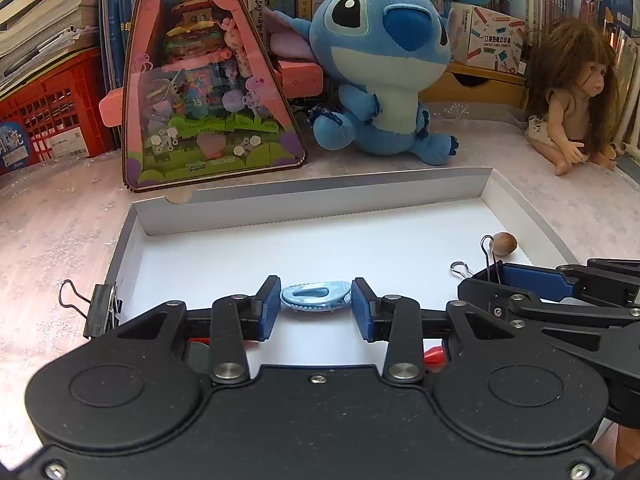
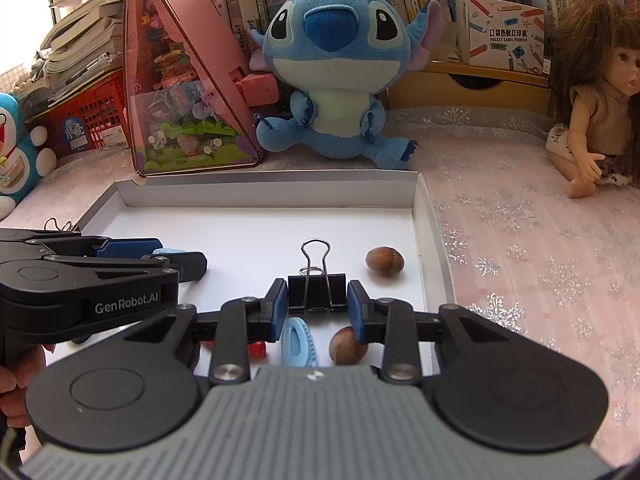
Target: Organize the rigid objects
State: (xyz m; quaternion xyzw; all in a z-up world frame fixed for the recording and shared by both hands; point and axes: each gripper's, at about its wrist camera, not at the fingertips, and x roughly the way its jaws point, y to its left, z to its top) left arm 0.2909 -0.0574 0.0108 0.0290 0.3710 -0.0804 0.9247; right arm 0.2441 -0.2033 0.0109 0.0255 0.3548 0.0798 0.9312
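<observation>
left wrist view | white box lid [image 1: 520, 196] on the pink cloth | your left gripper [image 1: 316, 306] clamps the blue hair clip [image 1: 315, 297] over the lid floor | your right gripper [image 2: 317, 304] clamps the black binder clip [image 2: 317, 290] | hazelnut [image 2: 384, 261] just beside it

Left gripper [image 1: 315, 309] and right gripper [image 2: 317, 311] angle downward, jaws each clamping something.

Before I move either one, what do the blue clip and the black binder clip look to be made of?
The blue hair clip looks like moulded plastic: pale, softly glossy, with toothed edges and a teardrop cut-out. The binder clip looks like black-painted sheet metal, smooth and satin, with shiny wire handles looped above it. Both seem rigid, though only looks support that.
</observation>
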